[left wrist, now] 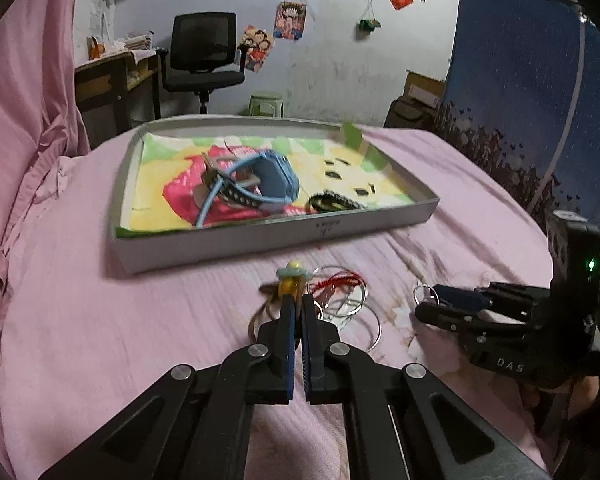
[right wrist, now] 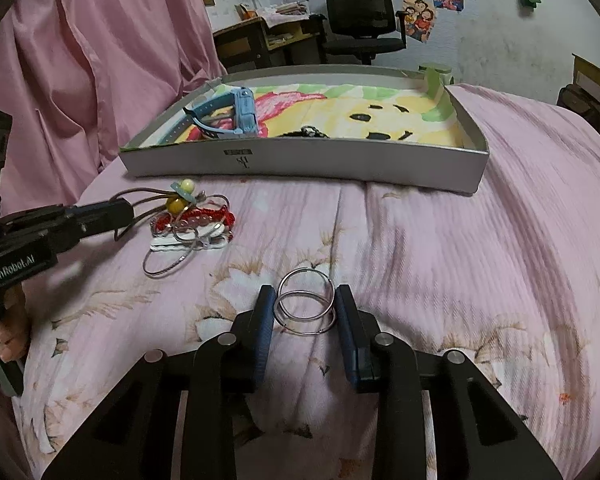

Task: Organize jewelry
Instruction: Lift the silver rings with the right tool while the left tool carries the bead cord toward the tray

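Observation:
A grey tray [left wrist: 236, 244] lined with a cartoon cloth sits on the pink bed; it holds a blue watch [left wrist: 256, 178] and a dark bracelet [left wrist: 334, 202]. My left gripper [left wrist: 296, 300] is shut on a hair tie with a yellow bead charm [left wrist: 290, 280], in front of the tray. Beside it lies a pile with a red bracelet [right wrist: 204, 216], a white clip [right wrist: 188, 242] and wire hoops. My right gripper [right wrist: 304, 296] is open, its jaws on either side of two silver hoop rings [right wrist: 304, 304] lying on the bed. The tray [right wrist: 340, 160] and the watch [right wrist: 228, 120] show in the right wrist view too.
A pink curtain [left wrist: 24, 120] hangs at the left. A blue patterned panel [left wrist: 540, 100] stands at the right. A desk and a black office chair [left wrist: 206, 52] stand behind the bed. The bed's flowered pink cover [right wrist: 460, 260] spreads around both grippers.

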Tool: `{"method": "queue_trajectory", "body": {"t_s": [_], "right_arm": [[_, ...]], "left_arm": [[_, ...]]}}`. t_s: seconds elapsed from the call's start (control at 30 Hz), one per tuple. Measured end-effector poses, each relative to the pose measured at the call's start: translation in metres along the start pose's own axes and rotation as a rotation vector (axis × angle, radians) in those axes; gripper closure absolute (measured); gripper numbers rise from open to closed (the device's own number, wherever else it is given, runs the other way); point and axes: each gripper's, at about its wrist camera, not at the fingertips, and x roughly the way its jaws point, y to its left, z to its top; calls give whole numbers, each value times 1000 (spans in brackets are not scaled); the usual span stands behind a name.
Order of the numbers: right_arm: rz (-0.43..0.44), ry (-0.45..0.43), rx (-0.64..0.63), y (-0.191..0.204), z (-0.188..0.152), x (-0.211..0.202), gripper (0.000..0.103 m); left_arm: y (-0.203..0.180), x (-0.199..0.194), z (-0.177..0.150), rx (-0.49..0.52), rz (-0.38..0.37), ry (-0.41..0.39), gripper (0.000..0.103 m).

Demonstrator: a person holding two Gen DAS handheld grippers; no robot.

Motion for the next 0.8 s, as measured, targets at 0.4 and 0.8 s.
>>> {"method": "queue_trajectory", "body": {"t_s": [0.4,0.8], "right_arm": [[33,-102,-6,1,12,-23,76],[26,-197,-20,-2,64,-25,76]], "left_arm": [[1,-24,35,-4,-9,-113,100],[-9,-11,73,-13,-36,-237,100]]}}
